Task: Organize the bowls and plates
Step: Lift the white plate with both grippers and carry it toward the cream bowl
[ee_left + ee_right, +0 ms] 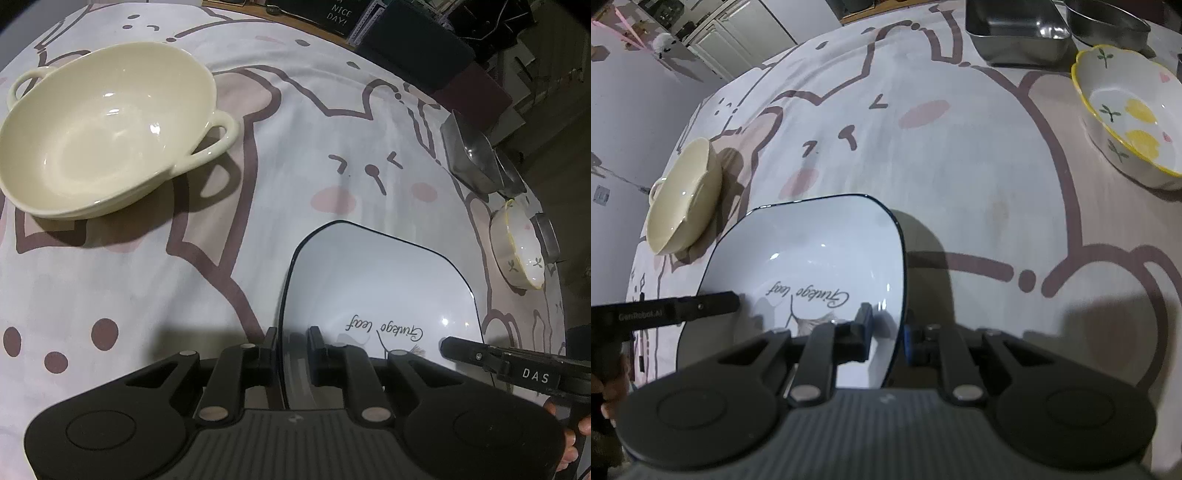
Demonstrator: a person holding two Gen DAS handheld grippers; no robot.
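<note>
Both hand-held grippers [291,350] [886,332] pinching plate [369,280] edges; could slip, tip, bang surface [258,110] if lowered unevenly.

place: home kitchen or dining room | evidence: worktop [960,166] covered with cartoon-print cloth | white panelled cabinets [738,33] seen behind worktop | metal tins [1015,33] and crockery set on worktop

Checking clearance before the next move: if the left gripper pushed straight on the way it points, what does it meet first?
The left gripper is shut on the white plate's left rim, pointing steeply down. Straight on, plate and jaws would likely meet the cartoon tablecloth first; the cream bowl sits off to the left. Depth is unclear.
</note>
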